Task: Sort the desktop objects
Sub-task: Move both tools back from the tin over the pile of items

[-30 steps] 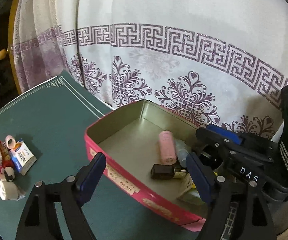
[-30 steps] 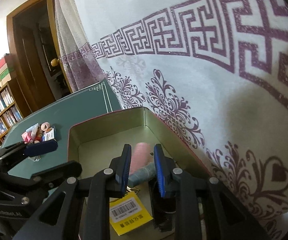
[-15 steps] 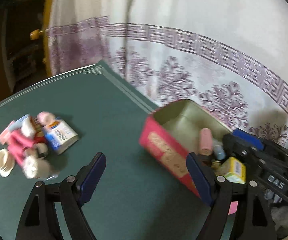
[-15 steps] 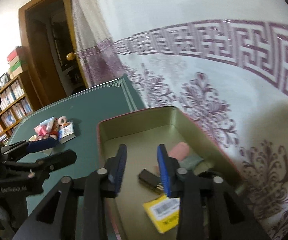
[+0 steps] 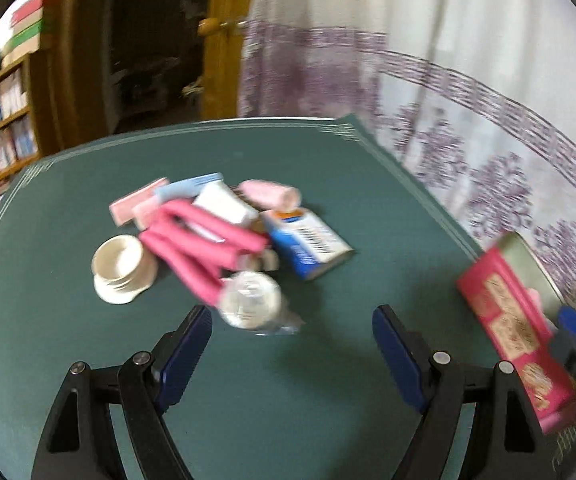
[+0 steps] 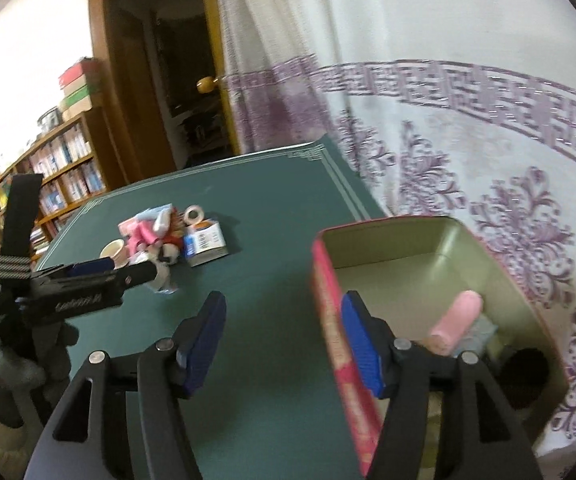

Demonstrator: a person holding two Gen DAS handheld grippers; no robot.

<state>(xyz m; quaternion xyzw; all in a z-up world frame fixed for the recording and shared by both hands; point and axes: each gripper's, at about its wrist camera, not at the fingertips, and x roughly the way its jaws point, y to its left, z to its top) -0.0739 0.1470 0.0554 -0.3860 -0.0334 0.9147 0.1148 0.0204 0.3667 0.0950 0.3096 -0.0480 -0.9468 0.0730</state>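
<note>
Left-wrist view shows the heap of small desktop objects lying near the middle of the green table: pink tubes crossing the centre, a blue-and-white carton on the heap's right side, a stack of white cups on its left, a pale pink roll at the back and a clear plastic item at the front edge. The left gripper hangs just in front of that clear item with its jaws spread wide and nothing between them. To the right, well apart from the heap, stands the red tin box, open-topped, with a pink roller lying inside by its right wall. The right gripper straddles the tin's left wall, one finger outside over the table and the other inside the box; its jaws are opening and grip nothing. A gloved hand carries the left gripper. Behind the table hangs a white curtain with a purple pattern, beside a wooden door and a bookshelf.
</note>
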